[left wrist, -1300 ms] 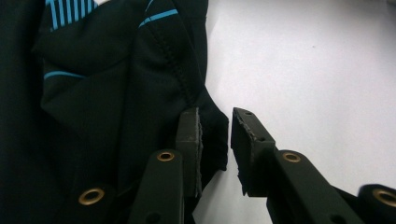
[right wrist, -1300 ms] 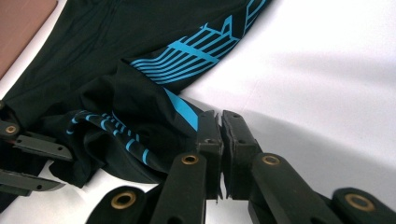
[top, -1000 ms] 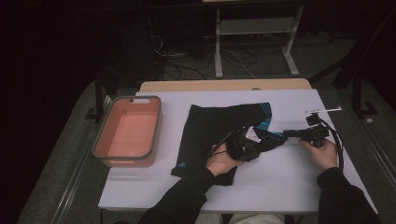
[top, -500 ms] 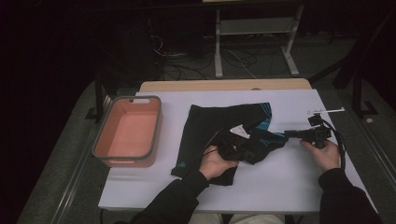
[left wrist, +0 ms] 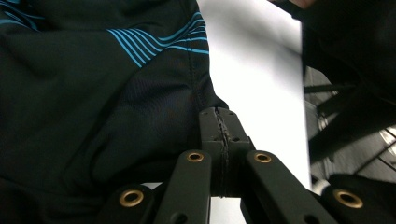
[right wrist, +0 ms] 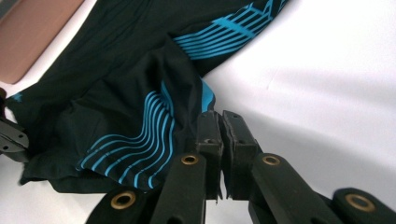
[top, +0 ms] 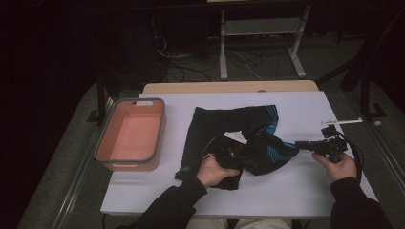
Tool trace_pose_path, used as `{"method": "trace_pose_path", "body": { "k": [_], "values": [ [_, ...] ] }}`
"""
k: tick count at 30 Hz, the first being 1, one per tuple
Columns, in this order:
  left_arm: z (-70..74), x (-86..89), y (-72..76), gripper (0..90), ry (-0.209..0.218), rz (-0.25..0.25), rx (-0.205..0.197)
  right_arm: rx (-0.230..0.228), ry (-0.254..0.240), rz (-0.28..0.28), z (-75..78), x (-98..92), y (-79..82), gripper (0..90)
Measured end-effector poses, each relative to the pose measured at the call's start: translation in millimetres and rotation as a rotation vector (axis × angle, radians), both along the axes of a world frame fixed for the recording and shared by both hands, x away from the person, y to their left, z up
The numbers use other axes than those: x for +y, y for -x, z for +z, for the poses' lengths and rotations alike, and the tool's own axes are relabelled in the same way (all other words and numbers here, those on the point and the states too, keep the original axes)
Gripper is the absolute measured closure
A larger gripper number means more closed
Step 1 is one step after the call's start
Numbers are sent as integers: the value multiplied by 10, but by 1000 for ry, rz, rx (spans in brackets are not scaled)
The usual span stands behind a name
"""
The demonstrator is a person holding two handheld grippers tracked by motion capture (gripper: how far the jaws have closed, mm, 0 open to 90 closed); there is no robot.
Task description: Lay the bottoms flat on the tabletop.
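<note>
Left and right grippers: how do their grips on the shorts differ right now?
The left gripper sits over the middle of the black shorts; the right gripper pinches their right edge. The left is surrounded by cloth; the right lies mostly over bare table. Both have their fingers closed on cloth.

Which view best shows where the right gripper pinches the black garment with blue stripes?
The right gripper view: the right gripper has its jaws shut on the black garment with blue stripes at its edge. The high view shows that pinch small; the left gripper view shows other fabric.
</note>
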State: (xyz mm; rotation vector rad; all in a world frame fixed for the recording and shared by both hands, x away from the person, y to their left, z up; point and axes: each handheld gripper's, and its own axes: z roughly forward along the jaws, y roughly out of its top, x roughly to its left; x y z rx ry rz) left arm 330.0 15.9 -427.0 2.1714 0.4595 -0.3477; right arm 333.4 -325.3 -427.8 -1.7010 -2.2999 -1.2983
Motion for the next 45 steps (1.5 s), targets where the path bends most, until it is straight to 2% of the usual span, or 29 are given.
{"method": "trace_pose_path", "body": {
  "k": [6,11,15,19,27,37,38,40,42,45],
  "values": [
    [-13,80,102,899,-21,-36,14,5,-5,7,42,24,218,850],
    [-7,139,138,899,-18,-52,21,12,31,16,70,55,382,850],
    [-31,178,147,899,-20,-66,31,11,20,5,97,21,515,850],
    [-57,170,156,898,-28,-75,36,28,1,-13,87,-15,620,848],
    [-81,143,178,897,-40,-94,48,64,-13,-33,73,-48,740,848],
    [-108,129,201,892,-55,-112,64,94,-23,-50,44,-77,804,846],
    [-114,127,202,880,-50,-112,78,98,-26,-50,39,-78,806,839],
    [-125,125,197,737,-44,-109,96,106,-40,-49,22,-86,804,774],
    [-134,127,202,679,-49,-107,92,118,-55,-54,0,-97,799,732],
    [-139,129,204,602,-58,-89,74,102,-36,-73,2,-98,803,687]
  ]
}}
